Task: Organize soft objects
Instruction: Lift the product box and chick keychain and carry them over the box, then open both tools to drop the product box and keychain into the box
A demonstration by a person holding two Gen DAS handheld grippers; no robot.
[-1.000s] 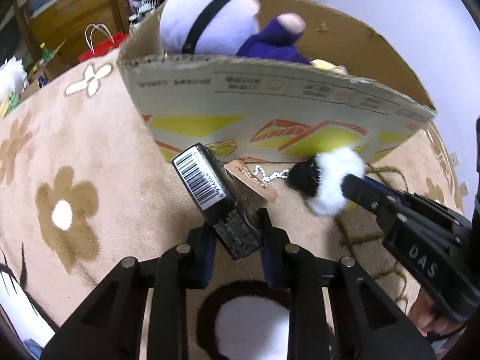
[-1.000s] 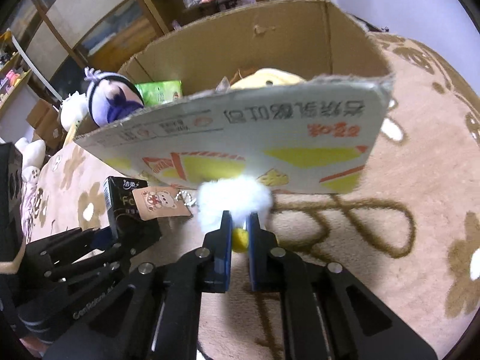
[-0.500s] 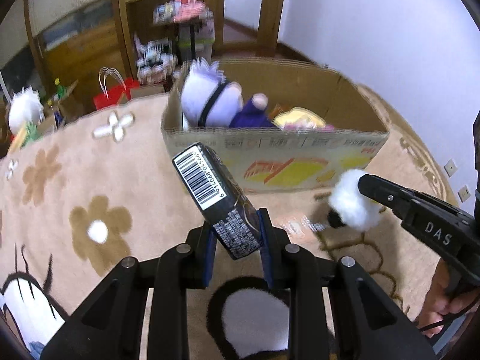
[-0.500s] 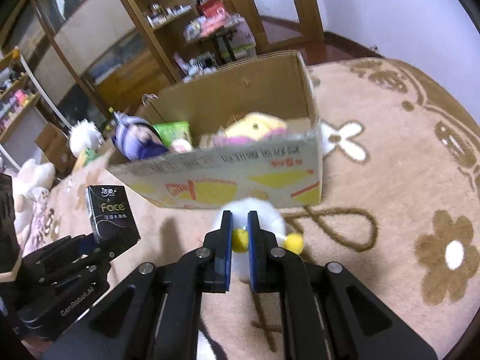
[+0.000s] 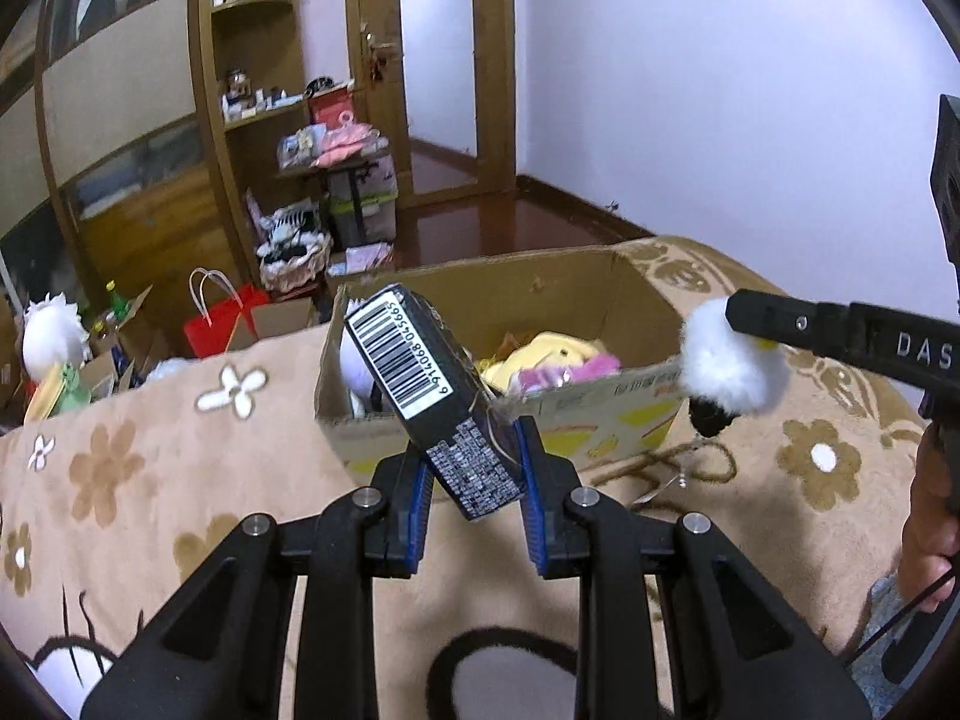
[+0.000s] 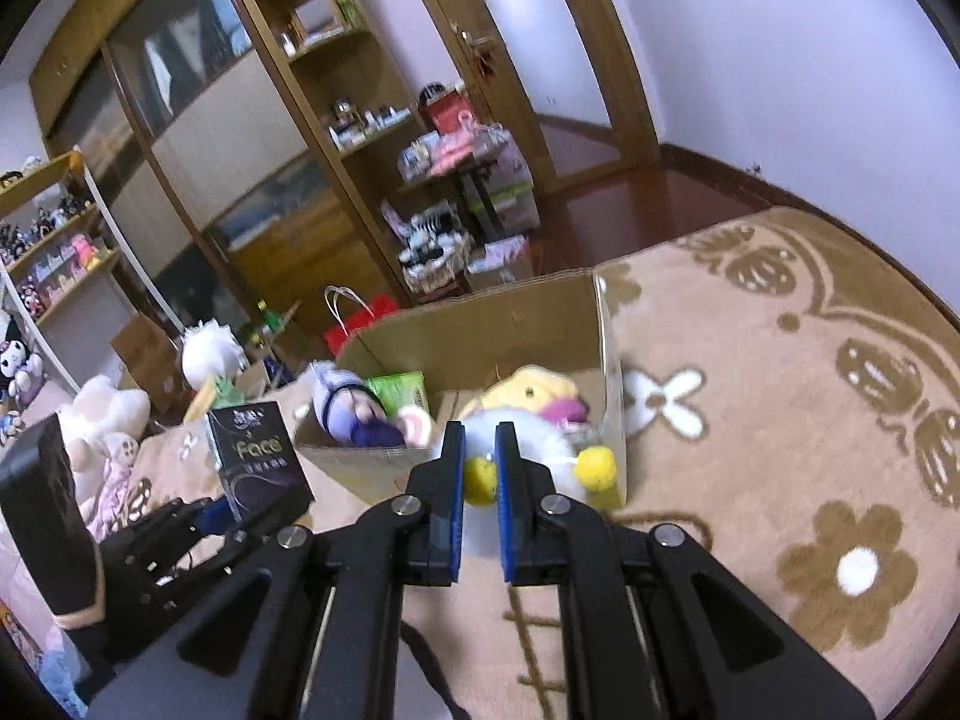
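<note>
I take the cardboard box as my landmark; it sits open-topped on the flowered carpet, and both claws hang in front of its printed near wall, above the carpet.

My left claw is clenched on a black tissue pack; the pack is pinched at its lower end, tilted, with its barcoded end leaning up and across the box's near left corner; in the right wrist view the same pack shows its "Face" label, to the left of the box and clear of it.

My right claw is clenched on a small white plush toy; a yellow part of the toy sits pinched between the blue pads, and a second yellow knob juts out to the right, in front of the box's near right corner; from the left wrist view the toy is a white fluffy ball with a black tuft beneath, held in the air just before the box's right end.

Inside the box I see a purple doll at the left, a green packet behind it and a yellow plush at the right; past the box's far side stand a red bag and wooden shelves.
</note>
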